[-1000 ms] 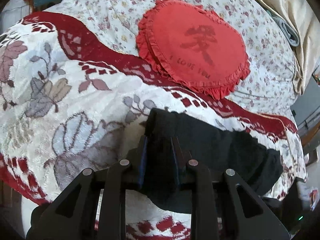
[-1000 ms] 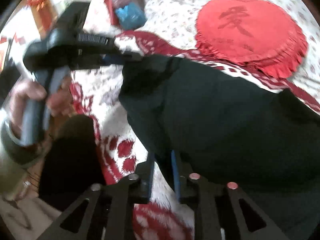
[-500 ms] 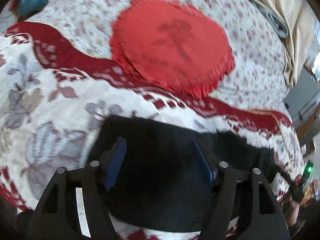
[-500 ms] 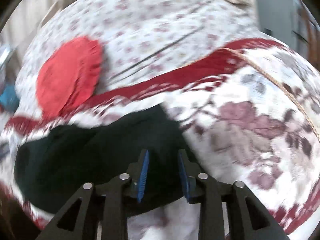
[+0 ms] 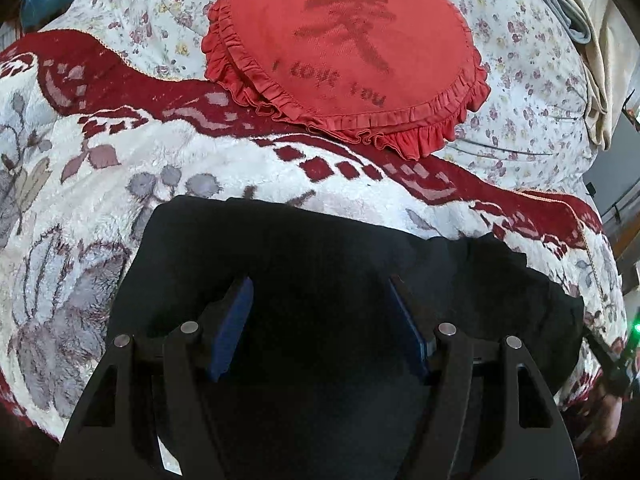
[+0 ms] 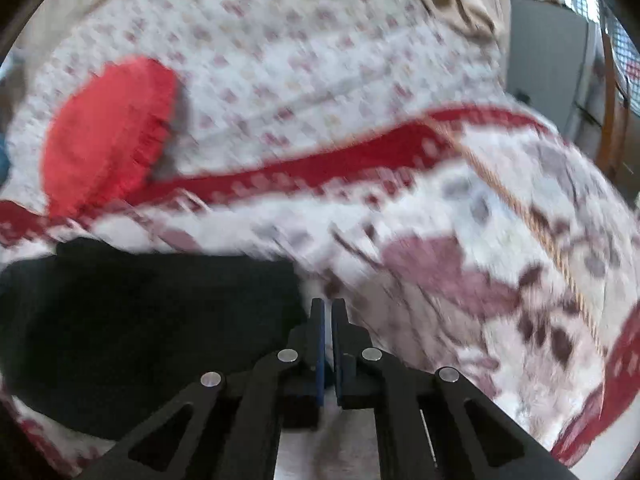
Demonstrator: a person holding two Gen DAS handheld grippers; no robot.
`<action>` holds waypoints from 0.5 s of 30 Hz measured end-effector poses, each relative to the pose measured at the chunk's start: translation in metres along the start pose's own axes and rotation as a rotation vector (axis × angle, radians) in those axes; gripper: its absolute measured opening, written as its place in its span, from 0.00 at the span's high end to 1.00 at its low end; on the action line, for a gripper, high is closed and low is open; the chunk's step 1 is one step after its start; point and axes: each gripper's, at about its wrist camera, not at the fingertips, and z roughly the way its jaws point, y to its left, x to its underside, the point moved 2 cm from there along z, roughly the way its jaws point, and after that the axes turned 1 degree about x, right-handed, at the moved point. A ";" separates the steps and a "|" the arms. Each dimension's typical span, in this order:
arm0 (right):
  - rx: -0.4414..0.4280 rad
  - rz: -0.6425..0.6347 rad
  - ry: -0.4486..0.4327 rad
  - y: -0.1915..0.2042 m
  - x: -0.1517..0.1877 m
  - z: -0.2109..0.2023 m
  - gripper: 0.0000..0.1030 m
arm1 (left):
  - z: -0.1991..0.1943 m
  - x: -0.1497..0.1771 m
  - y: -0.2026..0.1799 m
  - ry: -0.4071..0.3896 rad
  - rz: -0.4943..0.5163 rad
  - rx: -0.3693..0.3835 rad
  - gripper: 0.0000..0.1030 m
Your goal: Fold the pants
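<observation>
Black pants (image 5: pixel 320 264) bunched on blanket (image 5: pixel 120 184), left gripper (image 5: pixel 320 300) spread wide above them, right gripper (image 6: pixel 328 320) nearly closed just past their right edge, bare blanket rightward, red cushion (image 5: pixel 344 52) well beyond.

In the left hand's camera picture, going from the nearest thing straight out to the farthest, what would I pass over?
Left gripper, jaws open → black pants → fluffy white-and-red blanket → red frilled cushion → small-flowered bedspread.
</observation>
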 end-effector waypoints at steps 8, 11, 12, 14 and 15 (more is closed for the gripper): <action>-0.093 0.001 -0.072 0.022 -0.023 -0.034 0.93 | -0.033 -0.007 0.016 -0.080 -0.029 -0.034 0.34; -0.267 -0.079 -0.102 0.068 -0.037 -0.045 0.72 | -0.036 -0.010 0.023 -0.091 -0.046 -0.047 0.34; -0.335 -0.109 -0.098 0.088 -0.039 -0.045 0.69 | -0.035 -0.009 0.024 -0.086 -0.046 -0.054 0.34; -0.473 -0.159 -0.075 0.128 -0.039 -0.043 0.69 | -0.030 -0.007 0.026 -0.071 -0.043 -0.074 0.34; -0.535 -0.177 -0.056 0.148 -0.037 -0.041 0.69 | -0.029 -0.006 0.026 -0.068 -0.043 -0.078 0.34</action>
